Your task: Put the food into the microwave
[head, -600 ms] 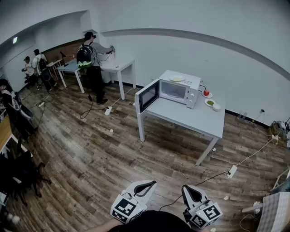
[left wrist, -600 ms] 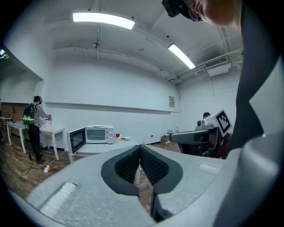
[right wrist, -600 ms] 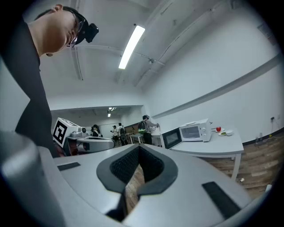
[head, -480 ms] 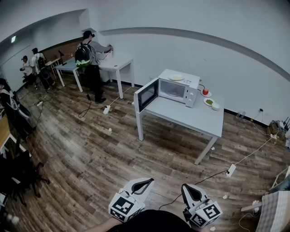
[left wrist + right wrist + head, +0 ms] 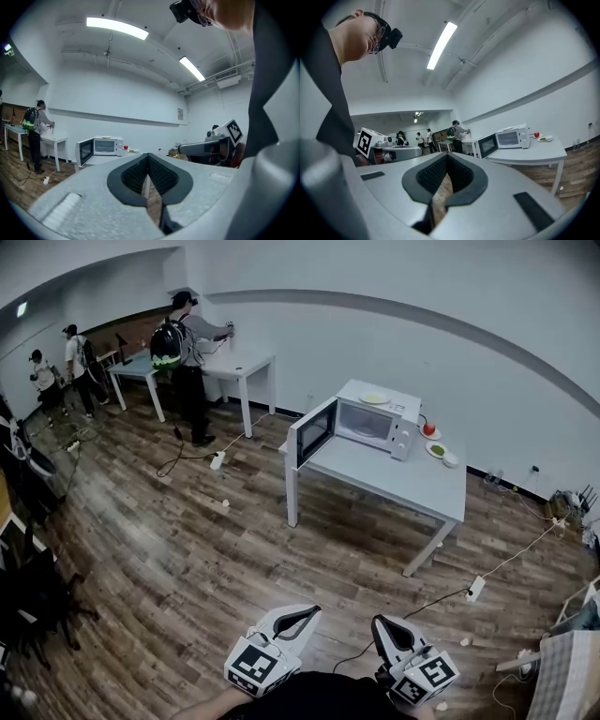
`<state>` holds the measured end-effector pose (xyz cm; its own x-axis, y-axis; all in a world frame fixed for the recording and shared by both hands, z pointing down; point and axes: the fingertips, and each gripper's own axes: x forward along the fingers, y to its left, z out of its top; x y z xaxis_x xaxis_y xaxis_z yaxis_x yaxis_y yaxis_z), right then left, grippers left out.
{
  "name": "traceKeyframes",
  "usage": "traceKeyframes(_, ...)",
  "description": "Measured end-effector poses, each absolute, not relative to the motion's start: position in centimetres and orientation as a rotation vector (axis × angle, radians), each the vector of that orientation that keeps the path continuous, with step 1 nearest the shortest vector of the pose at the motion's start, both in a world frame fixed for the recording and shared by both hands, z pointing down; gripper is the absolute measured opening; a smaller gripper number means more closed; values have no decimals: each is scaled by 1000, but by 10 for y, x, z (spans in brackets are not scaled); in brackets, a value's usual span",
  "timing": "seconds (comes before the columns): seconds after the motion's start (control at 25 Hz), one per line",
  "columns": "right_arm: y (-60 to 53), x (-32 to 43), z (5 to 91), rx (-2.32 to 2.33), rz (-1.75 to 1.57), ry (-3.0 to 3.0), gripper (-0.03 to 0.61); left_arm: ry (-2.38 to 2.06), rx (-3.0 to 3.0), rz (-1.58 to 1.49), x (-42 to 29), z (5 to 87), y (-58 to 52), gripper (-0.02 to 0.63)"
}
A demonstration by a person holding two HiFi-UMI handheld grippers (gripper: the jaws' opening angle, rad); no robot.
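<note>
Both claws were pressed together with nothing pinched: the left gripper (image 5: 148,154) and the right gripper (image 5: 446,155) hung low, well apart from the white rectangular table (image 5: 412,491). On it stood the white box microwave (image 5: 377,424), door swung open, a pale plate (image 5: 374,398) on its top. Beside the microwave, outside it, sat a small plate of green food (image 5: 437,451) and a red round fruit (image 5: 428,429).

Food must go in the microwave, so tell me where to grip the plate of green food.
Probably its near rim, approached low from the table's open front: the plate of green food lies flat, with the microwave beside it and the red fruit behind.
</note>
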<state>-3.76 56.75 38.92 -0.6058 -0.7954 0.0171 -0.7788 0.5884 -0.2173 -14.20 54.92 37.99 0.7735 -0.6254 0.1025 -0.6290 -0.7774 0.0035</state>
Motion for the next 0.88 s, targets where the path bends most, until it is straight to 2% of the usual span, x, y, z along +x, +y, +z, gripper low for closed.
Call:
traceKeyframes(0.36,551,-82,398,-1345,-387,2695,14,-987,2951,170,-180,383,522,8)
traceKeyframes(0.88,411,-40,410,-1217,-440,2692,14,-1023,2940,220,-121,387,387,8)
